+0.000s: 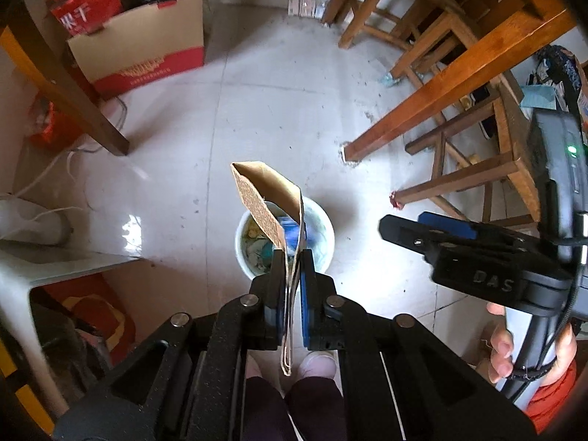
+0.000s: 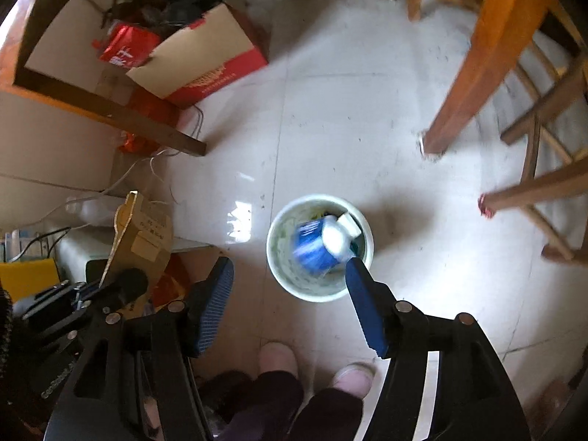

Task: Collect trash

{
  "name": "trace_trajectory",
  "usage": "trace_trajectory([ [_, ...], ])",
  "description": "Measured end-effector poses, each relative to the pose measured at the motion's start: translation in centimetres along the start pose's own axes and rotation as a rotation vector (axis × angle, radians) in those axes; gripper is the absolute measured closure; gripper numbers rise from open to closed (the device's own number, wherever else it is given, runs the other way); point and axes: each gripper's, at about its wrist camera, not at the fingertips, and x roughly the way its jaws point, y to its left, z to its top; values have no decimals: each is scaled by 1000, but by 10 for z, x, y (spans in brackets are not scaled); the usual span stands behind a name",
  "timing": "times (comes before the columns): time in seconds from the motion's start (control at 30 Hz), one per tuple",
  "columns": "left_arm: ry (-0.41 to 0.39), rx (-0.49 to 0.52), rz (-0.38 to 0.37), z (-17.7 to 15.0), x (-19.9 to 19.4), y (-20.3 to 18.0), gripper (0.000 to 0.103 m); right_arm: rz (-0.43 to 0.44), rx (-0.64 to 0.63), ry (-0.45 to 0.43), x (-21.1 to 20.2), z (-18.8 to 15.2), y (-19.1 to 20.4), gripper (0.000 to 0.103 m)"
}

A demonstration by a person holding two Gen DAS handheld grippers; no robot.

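left tongs (image 1: 293, 268): pinching folded brown cardboard scrap (image 1: 272, 202) | right tongs (image 2: 290, 294): wide, holding nothing

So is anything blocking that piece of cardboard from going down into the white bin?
Nothing visible stands in the way. The left gripper holds the cardboard piece above the white bin, with only open air between them. The right gripper is open and apart from it. The bin already holds a blue-and-white carton, but room remains.
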Motion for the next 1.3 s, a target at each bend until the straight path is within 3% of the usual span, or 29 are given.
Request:
trace_trajectory([
  [0.1,27,-5,-9,5,15,-7,95,-21,23,-7,-3,-2,-10,43],
  [0.13,38,-11,-10,7,20,-8,90,-29,30,-12,-7,-3,-13,43],
  [0.17,60,-23,-9,9,26,-9,84,-36,36,-14,-10,-4,-15,43],
  [0.23,103,-44,-24,13,36,-11,60,-48,47,-14,-11,-2,-20,43],
  [0.27,120,-50,-22,13,38,-12,56,-52,53,-19,-16,-3,-21,43],
  [0.37,141,-34,14,15,38,-18,54,-50,68,-38,-30,-3,-21,43],
  [0.53,106,-13,34,16,-3,-28,54,-35,64,-79,-65,-1,-10,43],
  [0.73,-3,9,42,15,-115,-54,54,-23,16,-155,-144,-3,17,44],
  [0.93,-173,26,49,7,-260,-93,54,-20,-59,-297,-269,-19,58,43],
  [1.13,-400,62,20,-19,-398,-125,54,-64,-173,-522,-400,-57,99,44],
  [1.3,-618,135,19,-61,-506,-145,54,-73,-227,-748,-492,-107,137,44],
])
